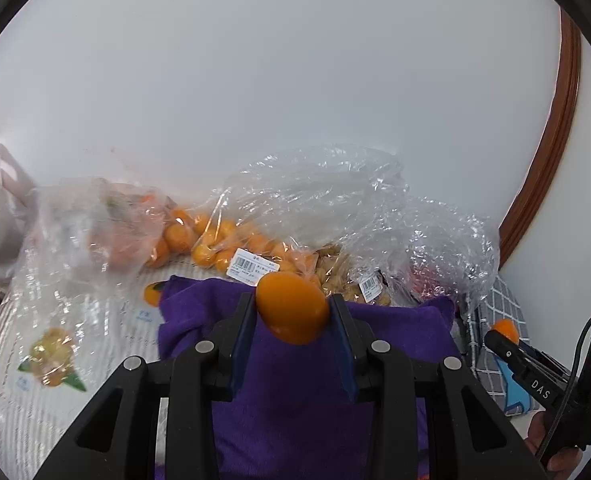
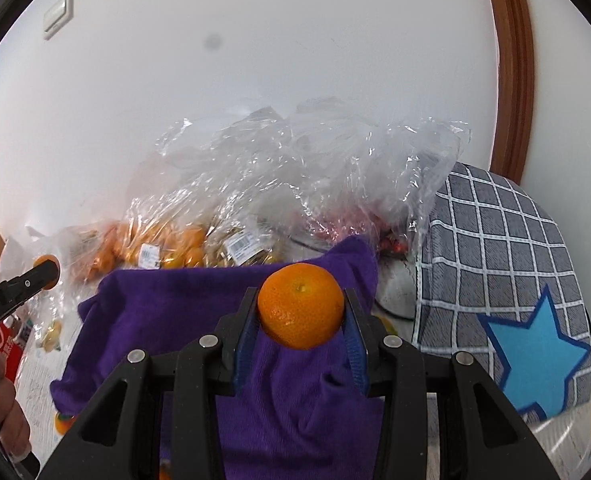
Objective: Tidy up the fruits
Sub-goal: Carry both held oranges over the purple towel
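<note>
My left gripper point(image 1: 292, 307) is shut on a smooth orange fruit point(image 1: 291, 307) and holds it above a purple cloth point(image 1: 295, 380). My right gripper point(image 2: 300, 306) is shut on a dimpled orange point(image 2: 300, 305) over the same purple cloth point(image 2: 175, 320). Behind the cloth lie clear plastic bags of small oranges point(image 1: 215, 240) with price labels; they also show in the right wrist view point(image 2: 163, 248). The right gripper with its orange shows at the right edge of the left wrist view point(image 1: 505, 330). The left gripper with its fruit shows at the left edge of the right wrist view point(image 2: 47, 272).
Crumpled clear plastic bags point(image 2: 315, 168) pile against the white wall. A grey checked cushion with a blue star point(image 2: 495, 260) lies on the right. A fruit-printed tablecloth point(image 1: 55, 360) covers the surface. A brown door frame point(image 2: 511, 60) stands at the far right.
</note>
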